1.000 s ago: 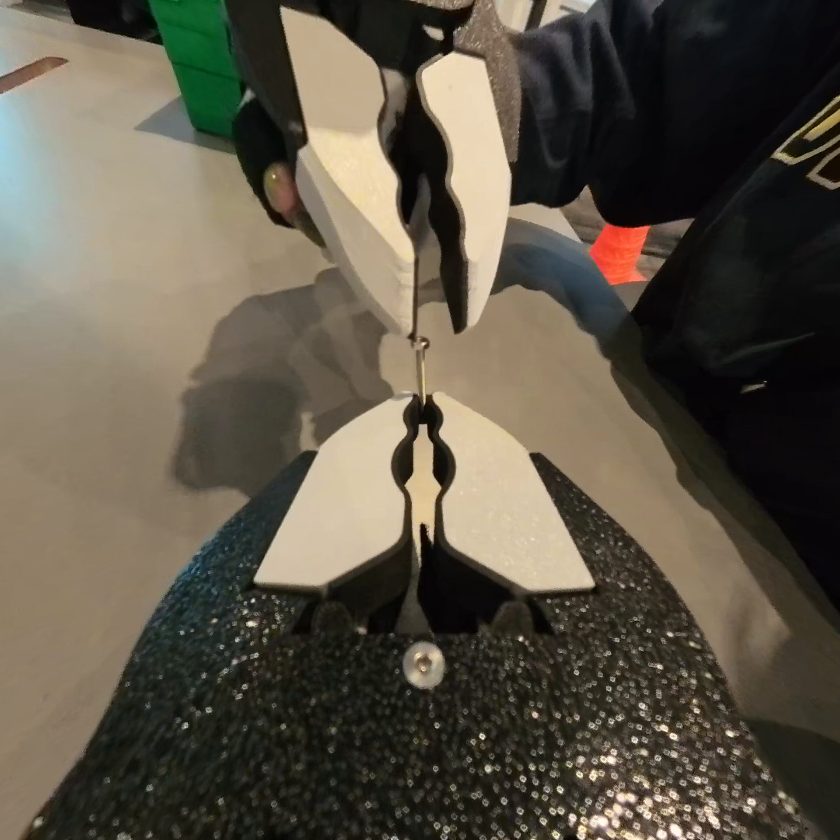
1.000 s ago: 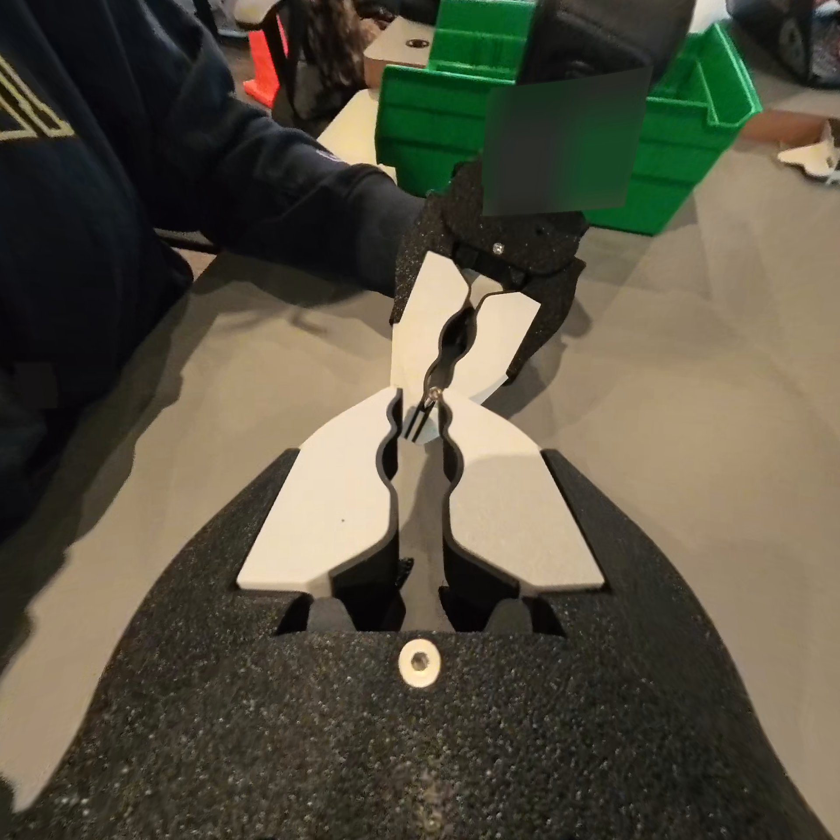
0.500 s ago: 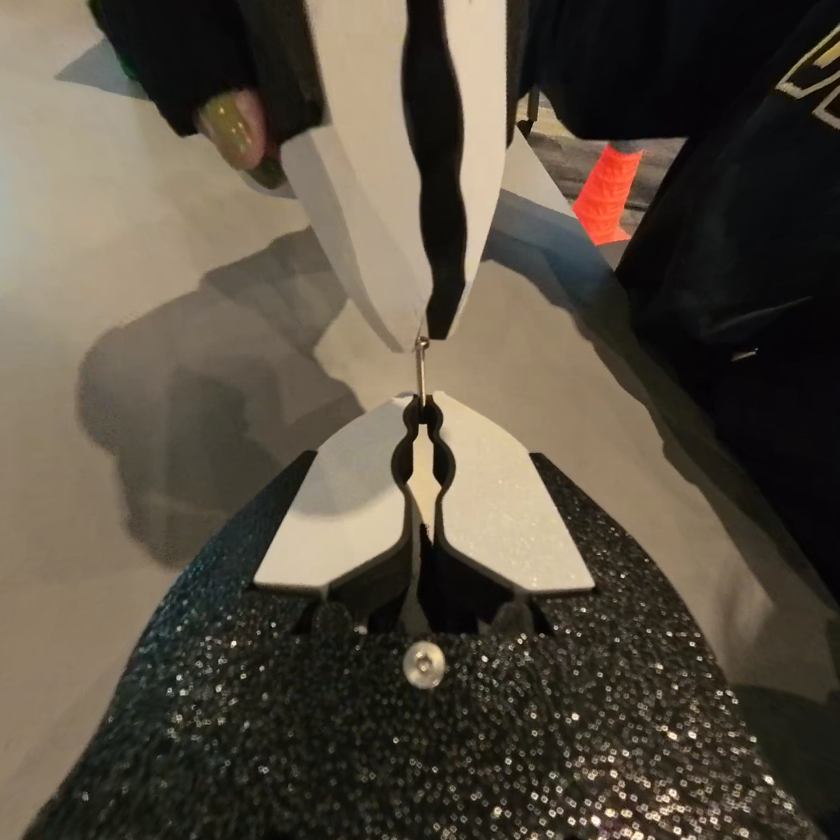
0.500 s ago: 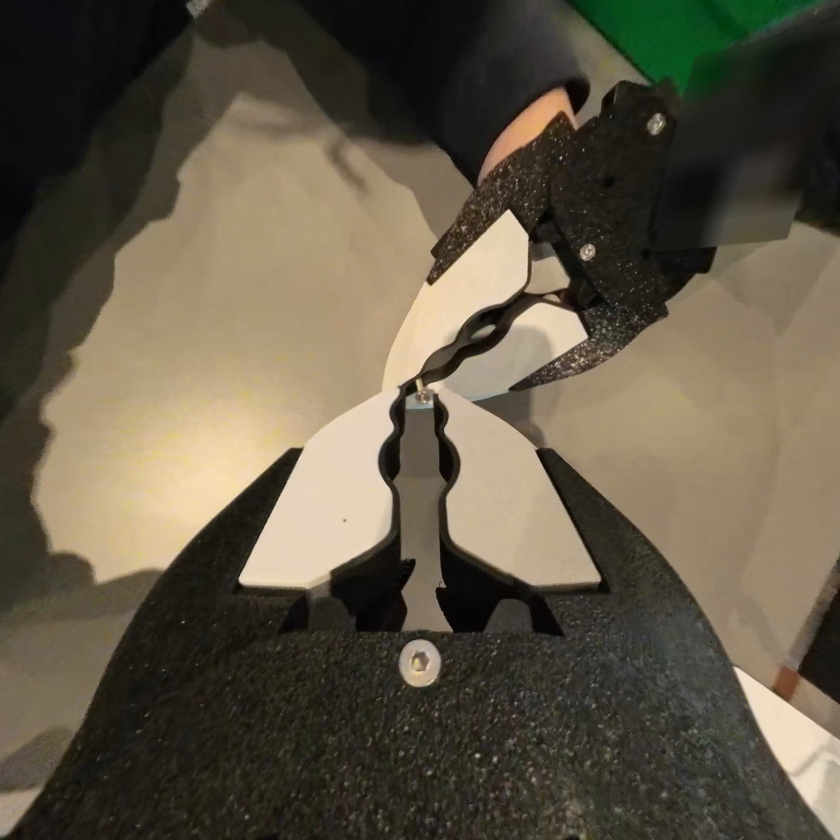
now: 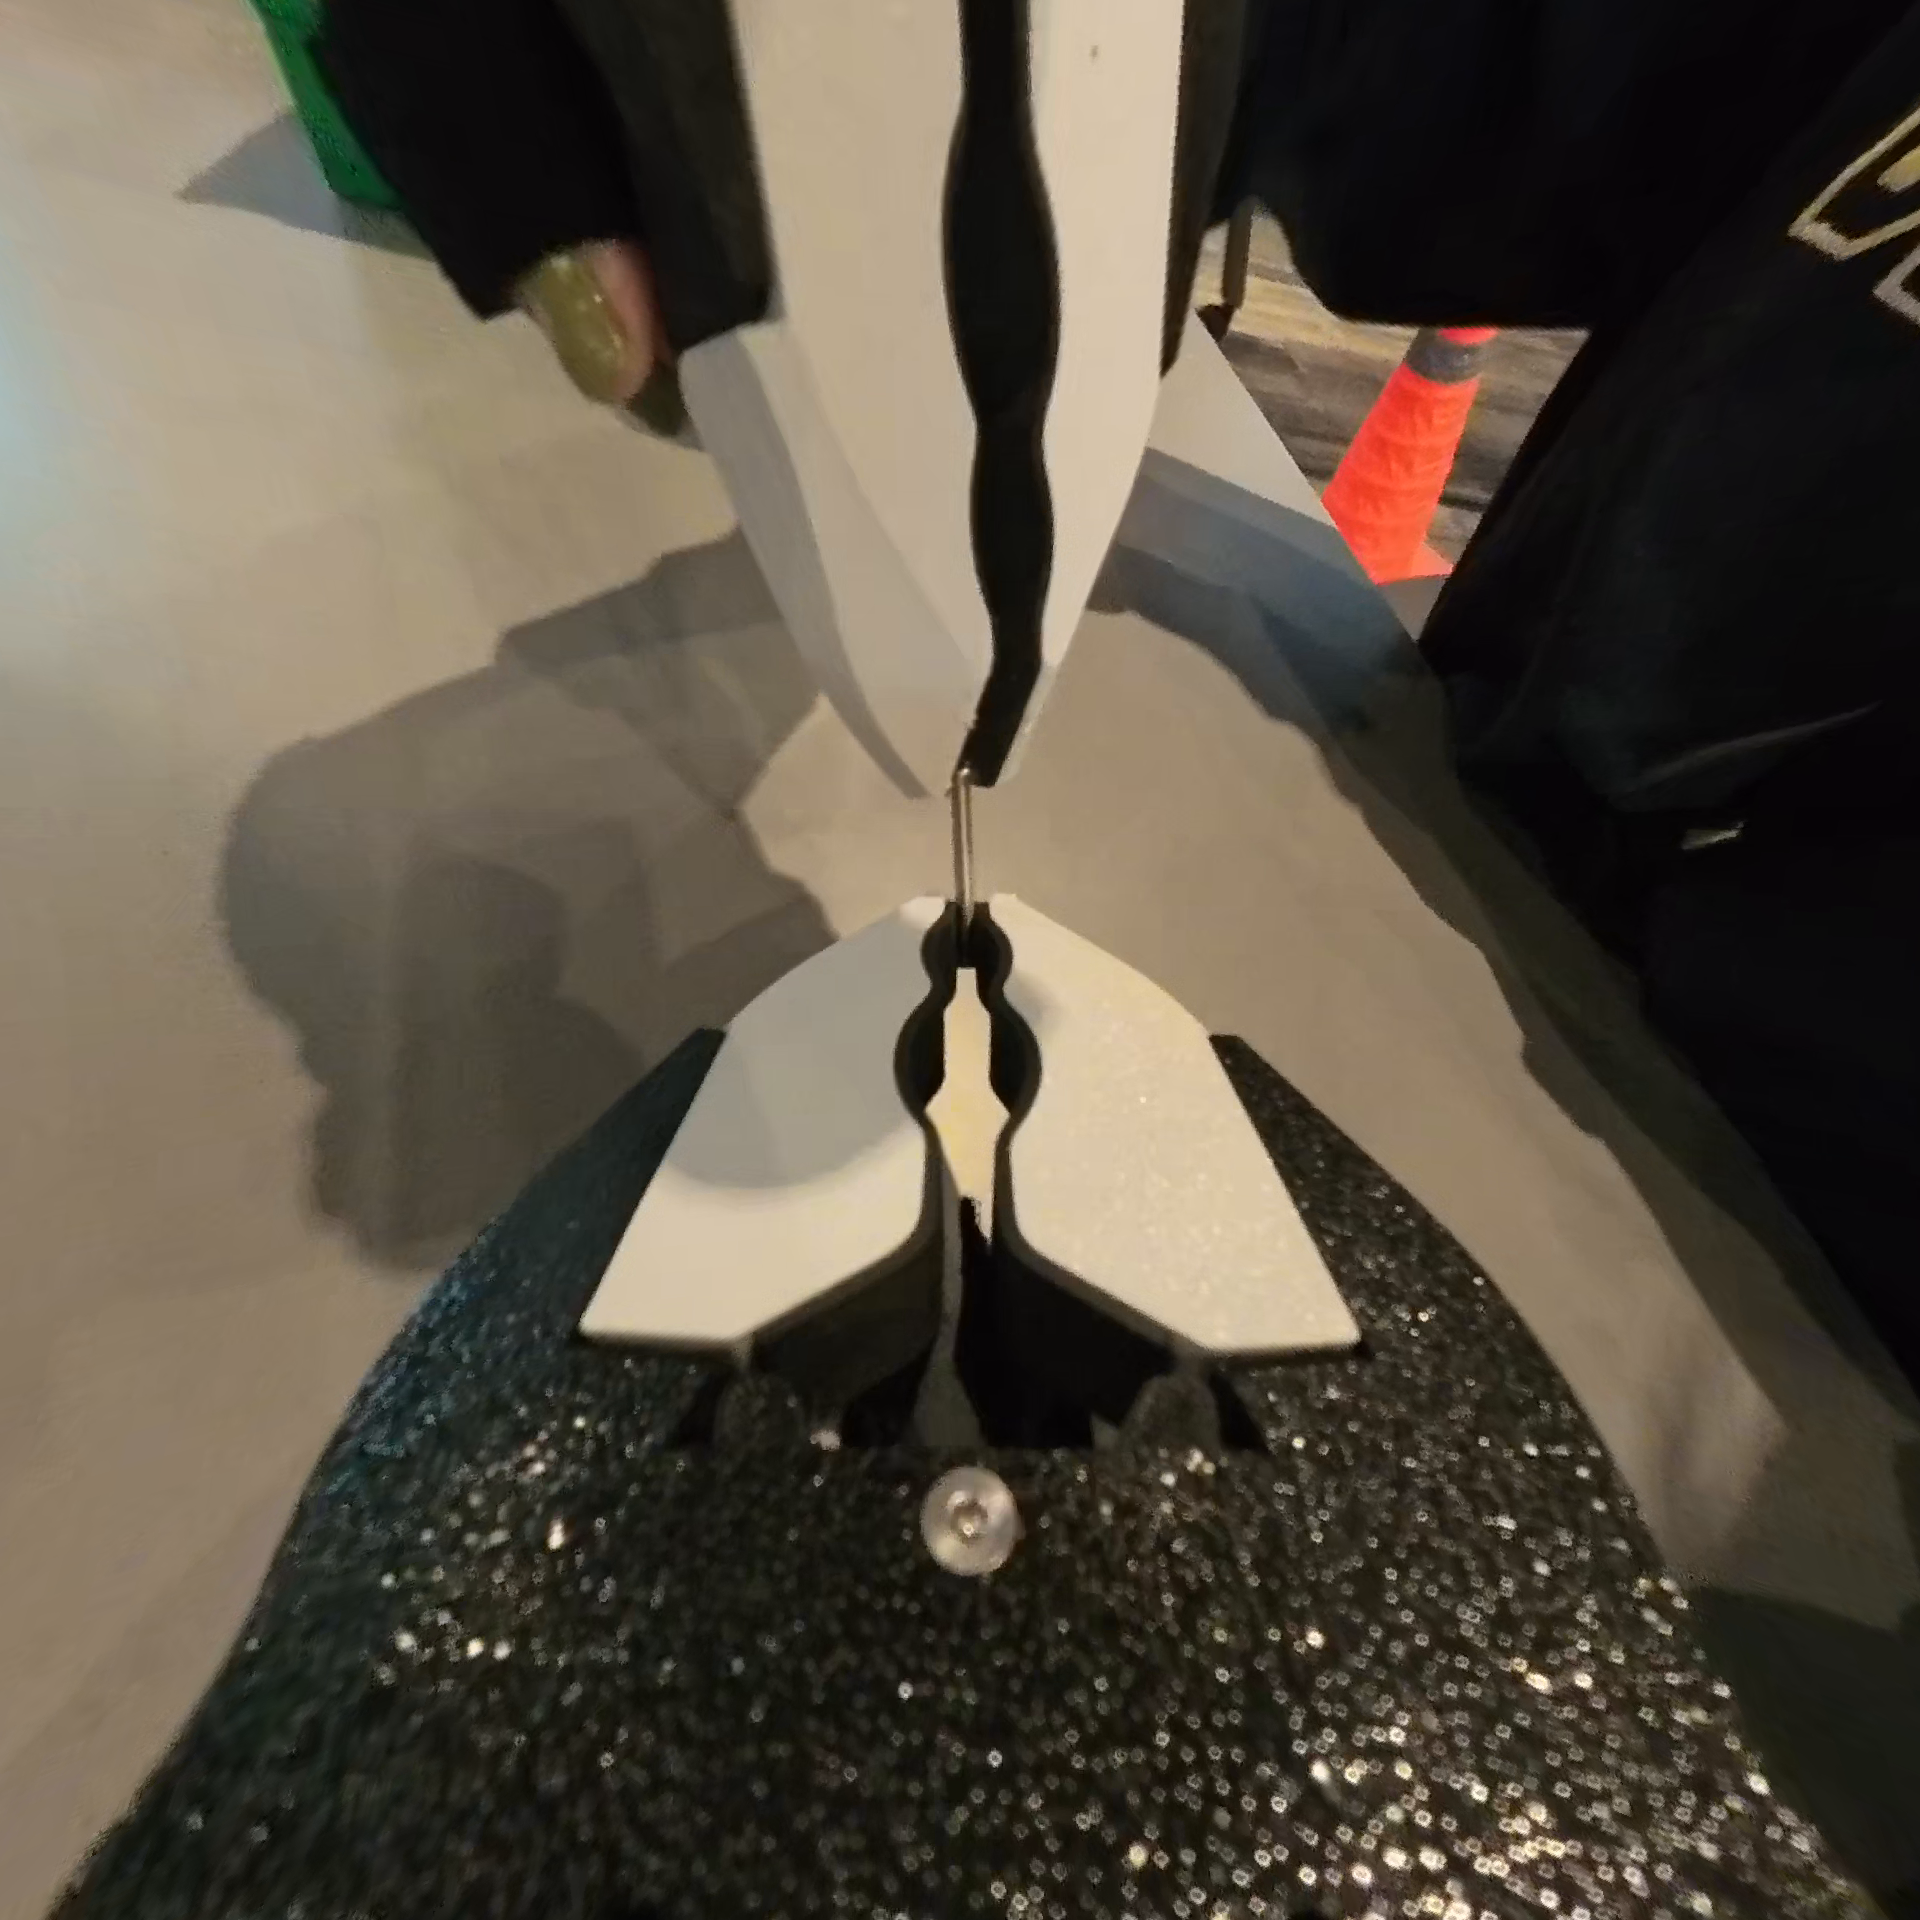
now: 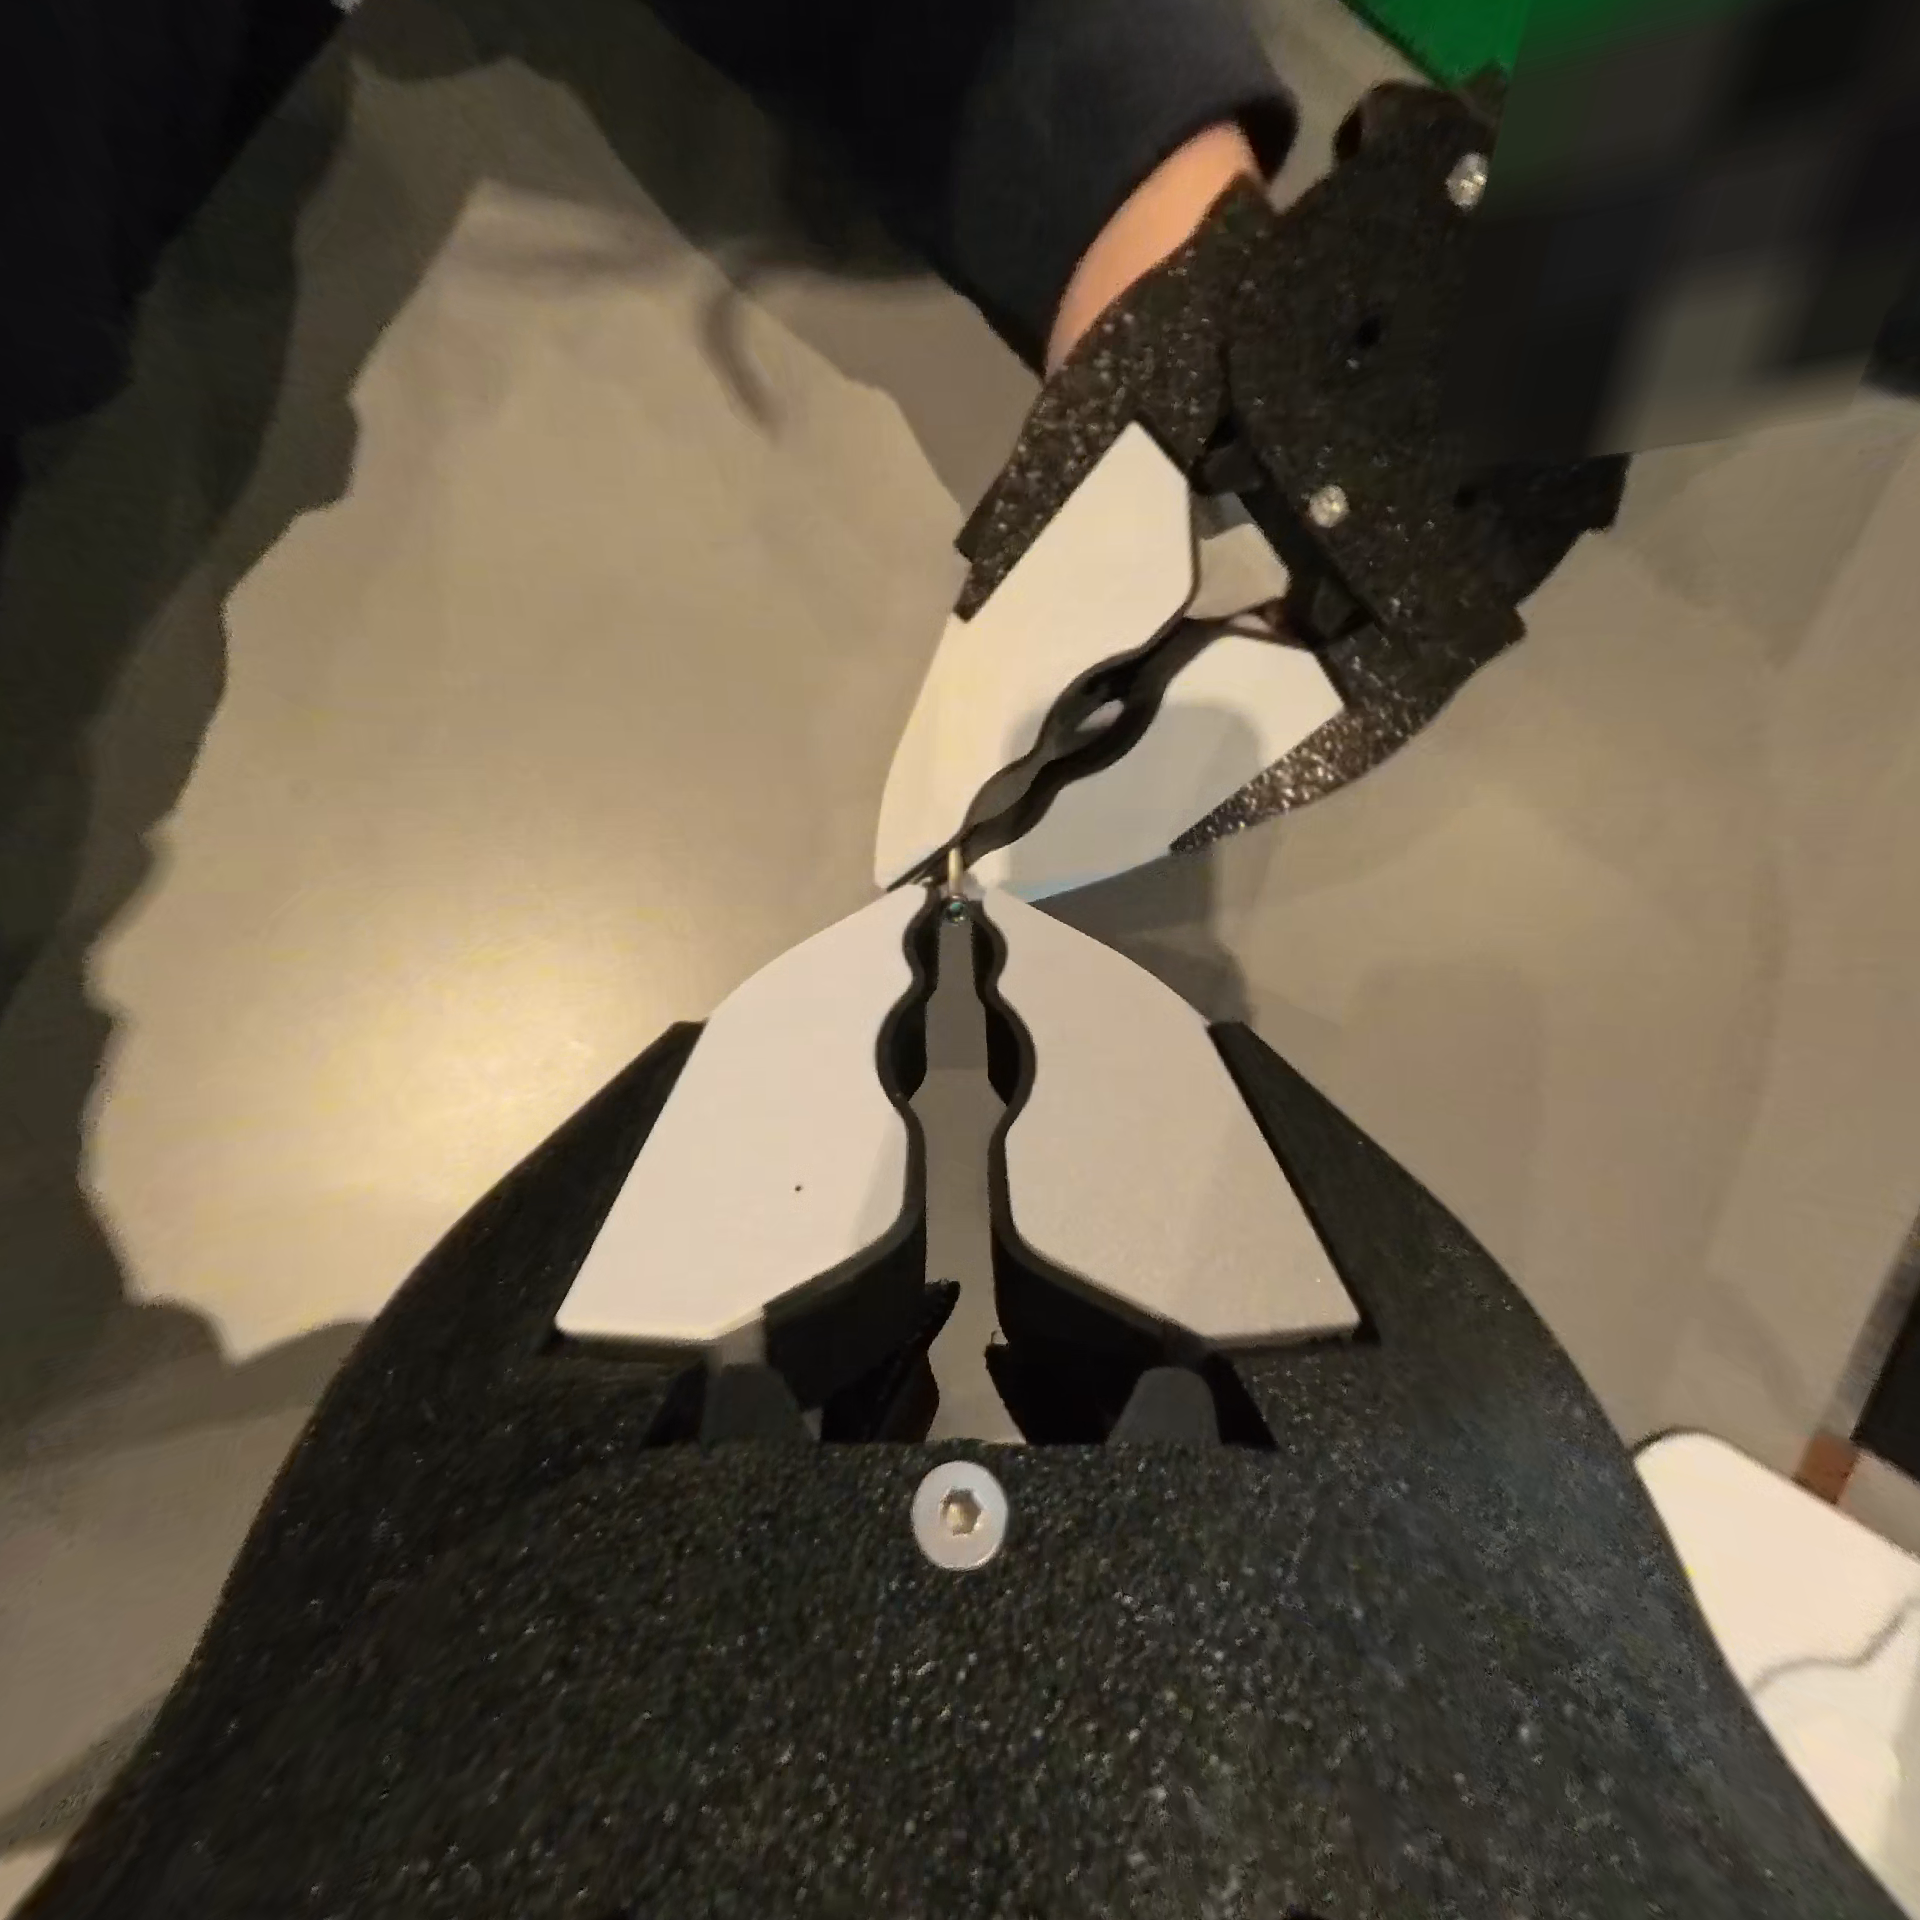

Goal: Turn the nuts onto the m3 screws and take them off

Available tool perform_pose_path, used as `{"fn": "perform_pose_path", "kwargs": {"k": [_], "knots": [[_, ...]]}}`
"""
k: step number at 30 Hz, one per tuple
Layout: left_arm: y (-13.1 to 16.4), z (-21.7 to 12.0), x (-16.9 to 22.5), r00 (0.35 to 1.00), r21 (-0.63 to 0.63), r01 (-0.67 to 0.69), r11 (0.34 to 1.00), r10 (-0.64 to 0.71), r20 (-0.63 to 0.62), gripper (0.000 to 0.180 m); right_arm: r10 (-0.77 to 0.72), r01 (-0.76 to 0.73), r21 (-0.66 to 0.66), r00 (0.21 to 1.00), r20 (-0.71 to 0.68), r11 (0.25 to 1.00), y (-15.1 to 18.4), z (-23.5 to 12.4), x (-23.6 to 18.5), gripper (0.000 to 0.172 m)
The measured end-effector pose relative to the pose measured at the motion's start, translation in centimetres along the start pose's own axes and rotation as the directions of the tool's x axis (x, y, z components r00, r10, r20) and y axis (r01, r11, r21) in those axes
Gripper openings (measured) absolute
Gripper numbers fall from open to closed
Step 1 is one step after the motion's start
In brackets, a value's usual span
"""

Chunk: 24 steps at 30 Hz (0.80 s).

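Bare tabletop (image 6: 520, 831) around; green bin (image 5: 332, 156) behind.

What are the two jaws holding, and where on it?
Left gripper pinches the thin screw by its lower end. Right gripper closes at its top end.

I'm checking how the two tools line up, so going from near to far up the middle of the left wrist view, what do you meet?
Left gripper shut on the thin metal screw → the screw's far end with the nut → right gripper, fingertips closed around that end → the person's dark sleeve behind it.
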<state>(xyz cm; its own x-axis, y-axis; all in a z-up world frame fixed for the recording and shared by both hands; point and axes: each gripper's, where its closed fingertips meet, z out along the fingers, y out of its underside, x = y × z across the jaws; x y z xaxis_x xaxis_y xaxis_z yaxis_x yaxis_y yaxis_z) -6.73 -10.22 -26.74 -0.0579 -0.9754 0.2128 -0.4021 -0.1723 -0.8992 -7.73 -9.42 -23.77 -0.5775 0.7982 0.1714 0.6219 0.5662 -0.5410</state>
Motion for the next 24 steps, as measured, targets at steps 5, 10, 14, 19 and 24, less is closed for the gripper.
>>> {"fn": "perform_pose_path", "kwargs": {"k": [5, 10, 14, 19, 24], "knots": [[-0.4, -0.4, -0.5, 0.999, 0.040, 0.012, 0.999, -0.013, 0.030, 0.002, 0.187, -0.179, 0.074, 0.976, -0.110, 0.981, -0.2, -0.3, 0.8, 0.005], [-0.4, -0.4, -0.7, 0.999, 0.041, 0.011, 0.999, -0.013, 0.050, 0.002, 0.456, -0.430, 0.177, 0.876, -0.155, 0.885, -0.2, -0.2, 1.1, 0.005], [-0.2, -0.2, -0.7, 0.998, 0.018, 0.005, 1.000, -0.006, 0.058, 0.002, 0.683, -0.648, 0.235, 0.720, -0.119, 0.724, -0.1, -0.1, 0.8, 0.005], [0.0, -0.1, -0.5, 0.999, 0.005, -0.004, 1.000, 0.004, 0.046, 0.002, 0.579, -0.542, 0.251, 0.809, -0.102, 0.802, -0.7, -0.3, 0.2, 0.038], [0.1, 0.0, 0.2, 1.000, -0.007, -0.017, 1.000, 0.017, 0.000, 0.002, 0.117, -0.098, 0.134, 0.983, -0.144, 0.986, -0.4, -0.9, -0.6, 0.032]]}}
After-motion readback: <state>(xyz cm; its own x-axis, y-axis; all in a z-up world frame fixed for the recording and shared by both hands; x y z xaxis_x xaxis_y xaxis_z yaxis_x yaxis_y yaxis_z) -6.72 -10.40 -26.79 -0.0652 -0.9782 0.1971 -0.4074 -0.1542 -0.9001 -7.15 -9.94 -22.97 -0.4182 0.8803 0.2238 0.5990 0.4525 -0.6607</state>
